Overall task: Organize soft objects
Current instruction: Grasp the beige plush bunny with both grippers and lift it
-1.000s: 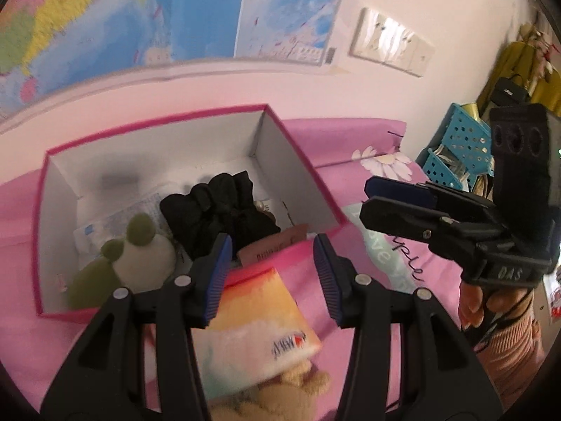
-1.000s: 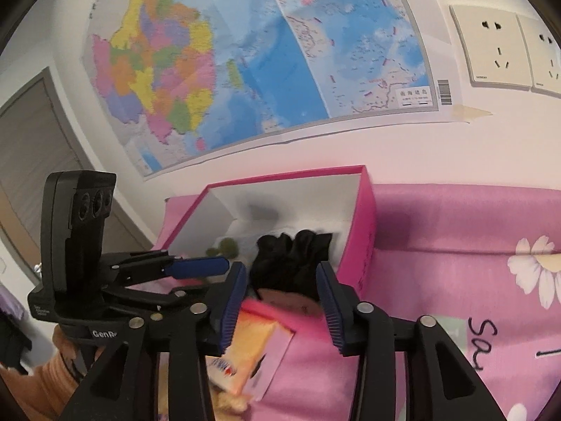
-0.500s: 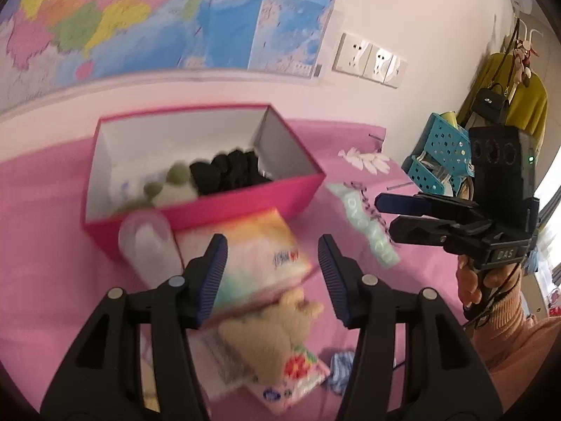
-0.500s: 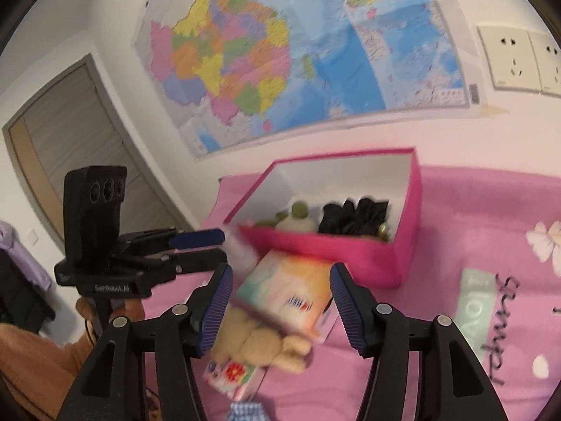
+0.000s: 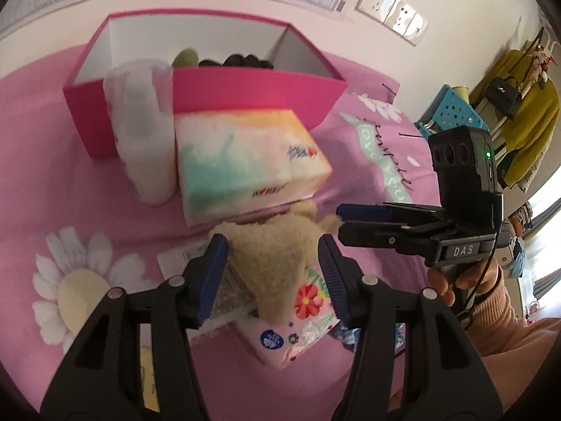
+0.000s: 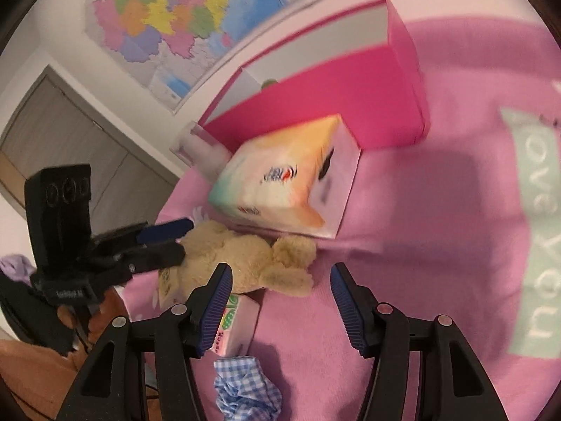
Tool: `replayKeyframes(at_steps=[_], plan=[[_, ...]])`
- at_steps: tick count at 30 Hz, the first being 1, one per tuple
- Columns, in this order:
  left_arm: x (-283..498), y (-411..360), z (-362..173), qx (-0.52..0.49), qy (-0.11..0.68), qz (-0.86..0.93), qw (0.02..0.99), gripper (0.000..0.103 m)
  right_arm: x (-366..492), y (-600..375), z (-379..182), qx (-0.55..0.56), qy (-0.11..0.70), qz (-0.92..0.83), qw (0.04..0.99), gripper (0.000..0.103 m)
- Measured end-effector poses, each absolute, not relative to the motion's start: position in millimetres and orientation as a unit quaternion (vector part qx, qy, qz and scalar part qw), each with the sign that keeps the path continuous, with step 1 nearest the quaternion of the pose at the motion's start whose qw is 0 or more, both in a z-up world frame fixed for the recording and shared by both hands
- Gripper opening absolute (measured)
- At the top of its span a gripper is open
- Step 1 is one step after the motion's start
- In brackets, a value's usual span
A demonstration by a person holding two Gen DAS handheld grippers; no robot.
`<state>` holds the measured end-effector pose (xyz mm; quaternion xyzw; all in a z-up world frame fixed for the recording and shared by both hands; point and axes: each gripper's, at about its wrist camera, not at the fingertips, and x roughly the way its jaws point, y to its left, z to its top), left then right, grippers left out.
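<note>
left hand-held gripper [image 5: 273,273] agape astride plush bear [image 5: 277,259]; right hand-held gripper [image 6: 280,298] opening, empty; gingham cloth [image 6: 245,386] right-view only

Both grippers [image 5: 273,273] [image 6: 280,298] open, angled down

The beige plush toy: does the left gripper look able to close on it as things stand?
Probably yes. The left gripper is open with the beige plush toy already between its fingers, nothing lying over the toy's top. The tissue pack sits just behind it, and the right gripper hovers beside it, which could crowd the grasp.

Tan plush toy [image 5: 271,245] between parted left tongs [image 5: 273,263], before pink box [image 5: 245,94]
</note>
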<state>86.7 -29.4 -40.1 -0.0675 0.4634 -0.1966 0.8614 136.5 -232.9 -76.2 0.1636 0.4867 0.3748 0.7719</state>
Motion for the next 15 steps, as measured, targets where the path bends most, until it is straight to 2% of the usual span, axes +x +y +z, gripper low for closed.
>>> replayKeyframes(at_steps=[10, 11, 12, 13, 14, 15], plan=[[88, -25, -55, -0.079, 0.49, -0.195, 0.846, 0.056, 141, -225, -91, 0.201, 0.489, 0.4, 0.749, 0.066], [89, -25, -58, -0.08, 0.495, -0.196, 0.843, 0.056, 141, -224, -90, 0.201, 0.488, 0.401, 0.749, 0.06], [89, -25, -60, -0.08, 0.499, -0.198, 0.84, 0.056, 140, -225, -90, 0.204, 0.485, 0.404, 0.748, 0.048], [89, -26, -61, -0.078, 0.5, -0.196, 0.84, 0.056, 139, -225, -89, 0.204, 0.482, 0.408, 0.748, 0.042], [88, -27, -61, -0.075, 0.498, -0.197, 0.841, 0.056, 138, -224, -88, 0.199, 0.479, 0.408, 0.751, 0.027], [88, -28, -60, -0.076, 0.497, -0.199, 0.841, 0.056, 137, -223, -86, 0.19, 0.476, 0.406, 0.757, 0.025]])
